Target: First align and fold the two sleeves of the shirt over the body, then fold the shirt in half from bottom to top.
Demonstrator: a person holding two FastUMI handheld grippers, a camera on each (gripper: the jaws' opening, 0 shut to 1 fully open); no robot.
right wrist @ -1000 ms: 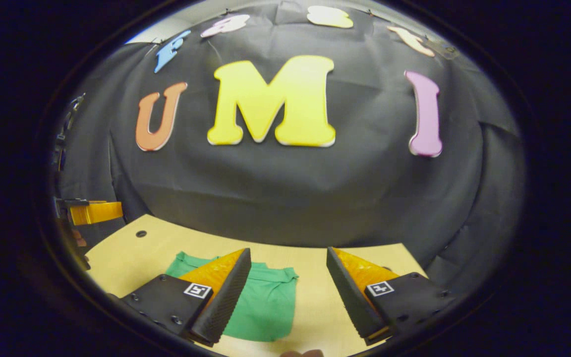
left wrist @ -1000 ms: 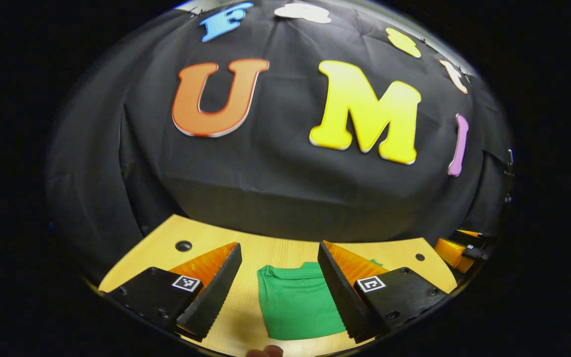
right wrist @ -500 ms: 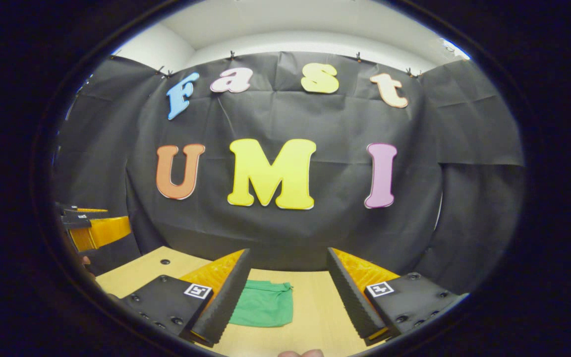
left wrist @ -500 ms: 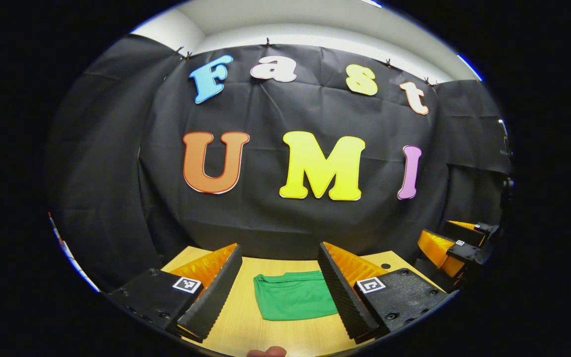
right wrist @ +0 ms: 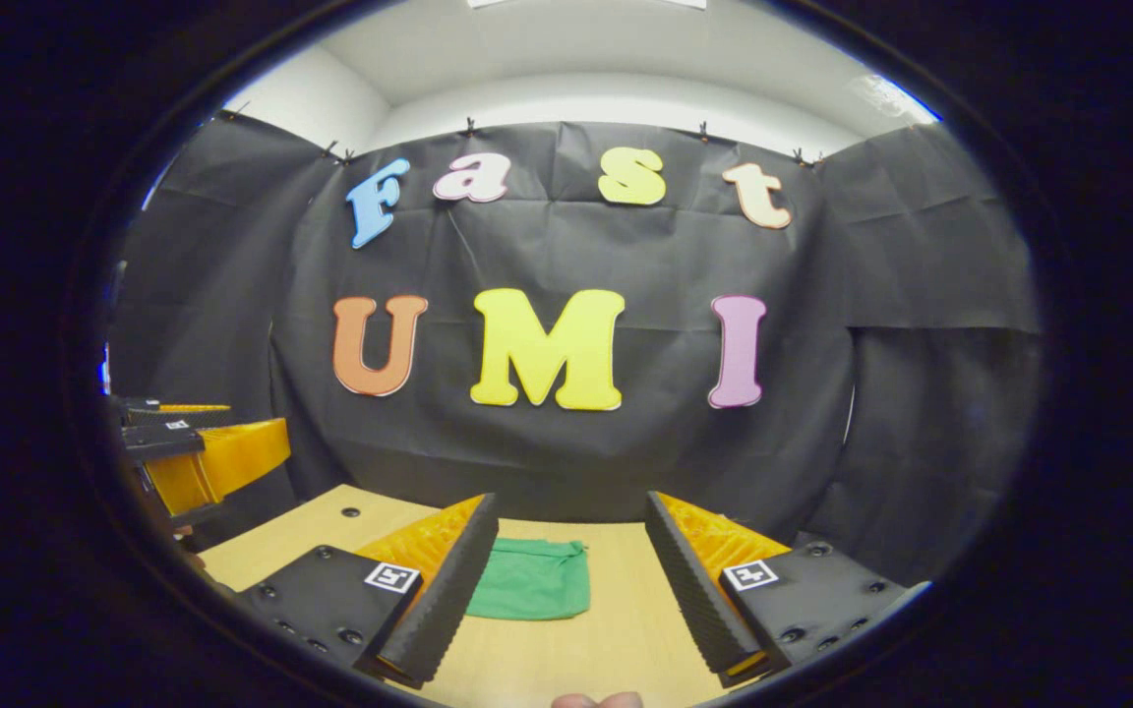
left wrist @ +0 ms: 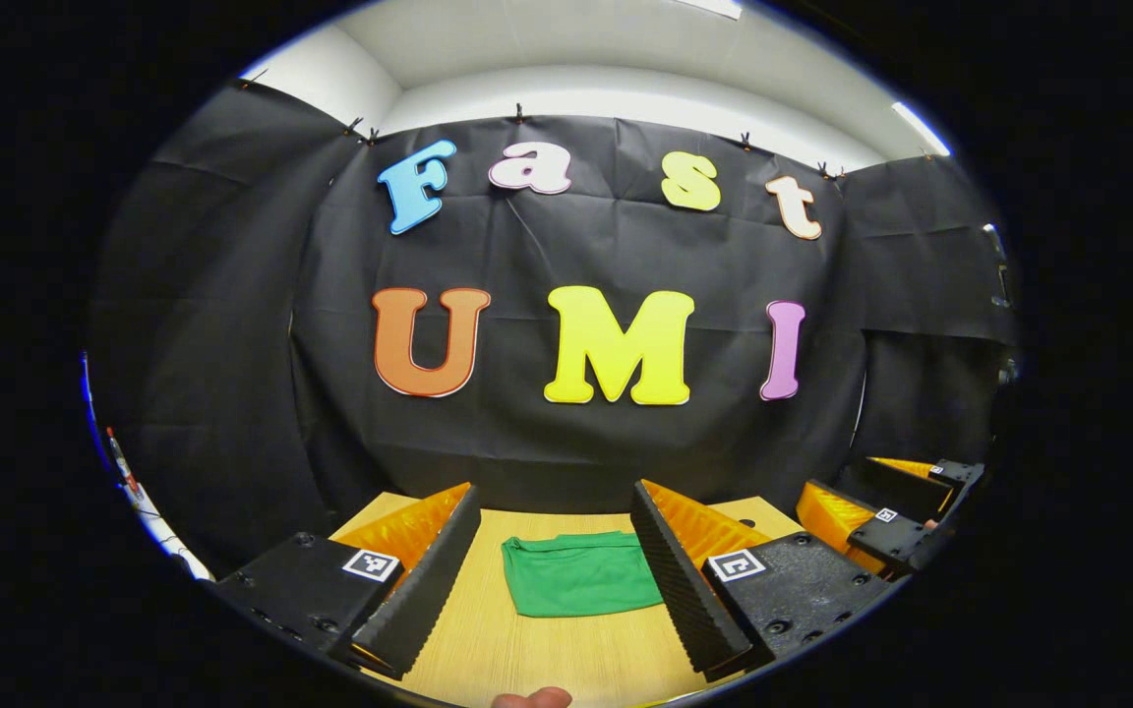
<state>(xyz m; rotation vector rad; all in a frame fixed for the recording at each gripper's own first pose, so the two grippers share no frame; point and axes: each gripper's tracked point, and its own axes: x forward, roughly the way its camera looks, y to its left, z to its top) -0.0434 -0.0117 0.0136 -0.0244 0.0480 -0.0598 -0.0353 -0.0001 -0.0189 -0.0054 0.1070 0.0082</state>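
Both tongs stand apart and grip nothing. Left tongs (left wrist: 552,580): I hold them above the near edge of the surface (left wrist: 527,654), fingers spread wide, with the shirt (left wrist: 578,574) visible in the gap between them. Right tongs (right wrist: 571,580): same condition, fingers spread, held clear of the cloth; the shirt (right wrist: 530,580) lies ahead of them, partly hidden behind their left finger.

Shirt position: it lies flat on the wooden surface, towards the far edge, near the booth wall (left wrist: 566,433). It is a compact green rectangle with no sleeve protruding, so the folds appear complete. Its long axis runs parallel to the far edge. I cannot tell which end is the collar.

Containers: I see no container on the surface.

In the left gripper view, my right tongs (left wrist: 871,511) show at the right side, off the right edge of the surface and well apart from the shirt. In the right gripper view, my left tongs (right wrist: 198,457) show at the left side, off the left edge. A fingertip (left wrist: 530,698) shows at the bottom of the left gripper view.

Change from one second ago: both tongs have withdrawn towards me and tilted up. The shirt now appears smaller and farther away. More of the wall and the ceiling (left wrist: 626,49) is in view. The shirt's fold is unchanged.
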